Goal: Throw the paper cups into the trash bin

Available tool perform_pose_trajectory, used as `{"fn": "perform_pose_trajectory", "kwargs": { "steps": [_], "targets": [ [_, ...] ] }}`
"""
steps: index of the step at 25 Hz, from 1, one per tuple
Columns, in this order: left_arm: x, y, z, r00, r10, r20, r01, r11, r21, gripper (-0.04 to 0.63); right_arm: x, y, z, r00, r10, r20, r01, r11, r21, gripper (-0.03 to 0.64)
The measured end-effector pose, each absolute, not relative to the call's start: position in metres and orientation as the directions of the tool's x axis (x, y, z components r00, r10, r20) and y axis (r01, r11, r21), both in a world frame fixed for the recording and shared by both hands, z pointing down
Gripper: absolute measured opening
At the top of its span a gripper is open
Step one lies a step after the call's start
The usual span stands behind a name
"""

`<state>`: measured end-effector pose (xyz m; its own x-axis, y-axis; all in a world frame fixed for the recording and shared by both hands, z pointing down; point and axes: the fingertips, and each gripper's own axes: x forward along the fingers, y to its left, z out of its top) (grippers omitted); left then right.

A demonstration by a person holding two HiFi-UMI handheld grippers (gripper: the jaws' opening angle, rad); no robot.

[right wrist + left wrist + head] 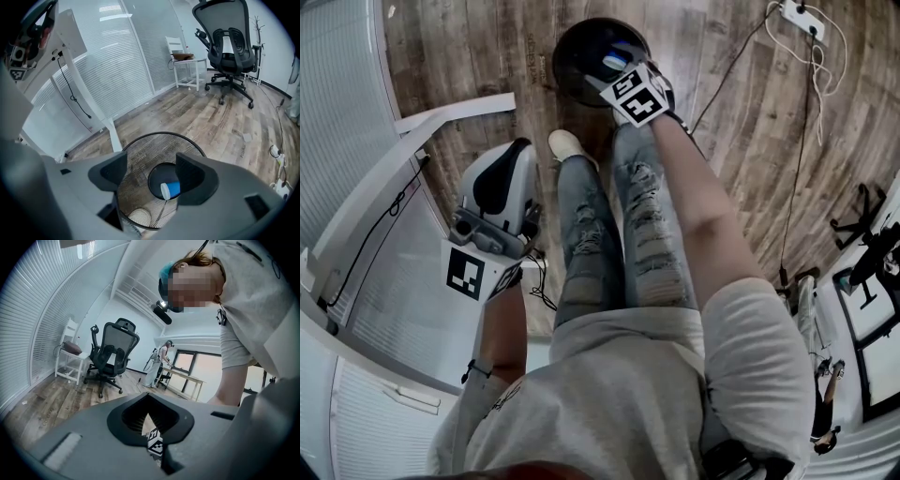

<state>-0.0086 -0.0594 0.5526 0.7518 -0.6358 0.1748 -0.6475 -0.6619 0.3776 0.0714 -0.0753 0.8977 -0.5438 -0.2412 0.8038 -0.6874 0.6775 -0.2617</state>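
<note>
Wood-pattern floor [741,141] covered the room. The black mesh trash bin [140,140] stood on it beside the leg of a white table [101,117], just in front of the person's legs [619,234].

The right gripper [152,165] hung directly above the mouth of the bin and pointed down into it. Its jaws were wide apart, with nothing between the pads. Below them, deep inside the bin near the middle of its dark bottom, was a blue paper cup [171,190]. It was on its side, with its long axis across the jaws. Its white end was toward the centre of the bin, and its blue body was partly hidden behind one jaw. I could not tell if it rested on the bottom or was in the air. A pale round thing [139,216] lay at the bin's near wall. It may be another cup, but this was not clear.

The left gripper [147,397] was well apart from the bin, beside the person's left hip near the table edge. Its jaws were closed together on nothing.

In my judgement this cup was delivered, and the right arm was much the nearer one to the bin. Nothing stood between it and the rim. The cables [806,56] lay far to the side. No cup outside the bin was visible.
</note>
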Motion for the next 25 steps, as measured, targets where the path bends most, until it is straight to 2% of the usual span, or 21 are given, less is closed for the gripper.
{"fn": "perform_pose_trajectory", "kwargs": {
  "steps": [12,25],
  "targets": [
    [0.002,-0.066,0.514,0.756,-0.640,0.138,-0.642,-0.684,0.346,-0.006,0.068,-0.088,0.832,-0.574,-0.332,0.748,-0.705,0.664,-0.247,0.296],
    [0.010,-0.061,0.446,0.767,-0.635,0.098,-0.632,-0.719,0.288,-0.006,0.063,-0.109,0.706,-0.626,-0.490,0.607,-0.717,0.667,-0.201,0.295]
  ]
}}
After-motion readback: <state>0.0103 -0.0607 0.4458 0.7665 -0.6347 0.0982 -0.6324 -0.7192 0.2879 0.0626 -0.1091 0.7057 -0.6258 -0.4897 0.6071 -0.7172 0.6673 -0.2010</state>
